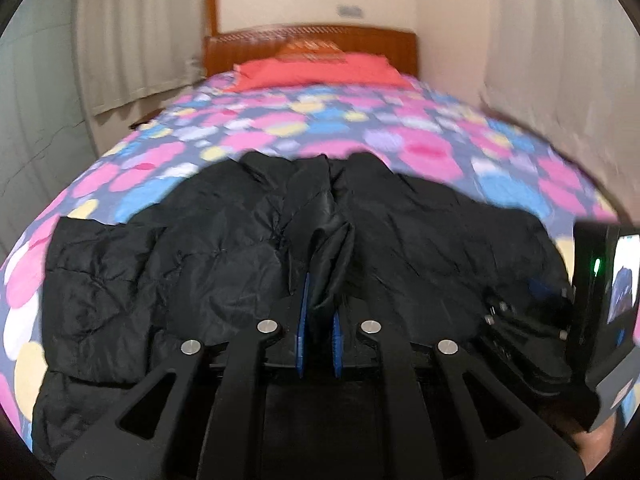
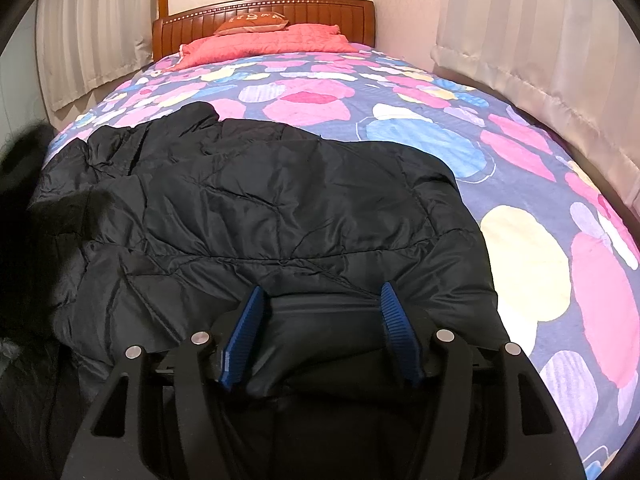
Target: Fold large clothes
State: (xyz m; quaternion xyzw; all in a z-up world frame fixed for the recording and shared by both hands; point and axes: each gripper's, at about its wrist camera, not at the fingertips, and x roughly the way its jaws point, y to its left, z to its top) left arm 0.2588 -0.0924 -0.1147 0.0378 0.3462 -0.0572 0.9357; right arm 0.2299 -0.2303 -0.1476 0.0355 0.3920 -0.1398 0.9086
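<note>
A large black puffer jacket (image 1: 208, 264) lies spread across the near end of the bed. My left gripper (image 1: 321, 320) is shut on a raised fold of the jacket's thin black fabric near its middle, pinched between the blue pads (image 1: 305, 312). In the right wrist view the jacket (image 2: 260, 208) fills the near left of the bed. My right gripper (image 2: 322, 320) stands wide at the jacket's near edge, with a thick bunch of the jacket filling the gap and touching both blue pads (image 2: 396, 328).
The bed carries a flowered cover (image 2: 520, 184), with a red quilt (image 2: 264, 46) and a wooden headboard (image 2: 264, 10) at the far end. Curtains (image 2: 540, 52) hang along both sides. The right gripper's camera body (image 1: 604, 304) shows at the left view's right edge.
</note>
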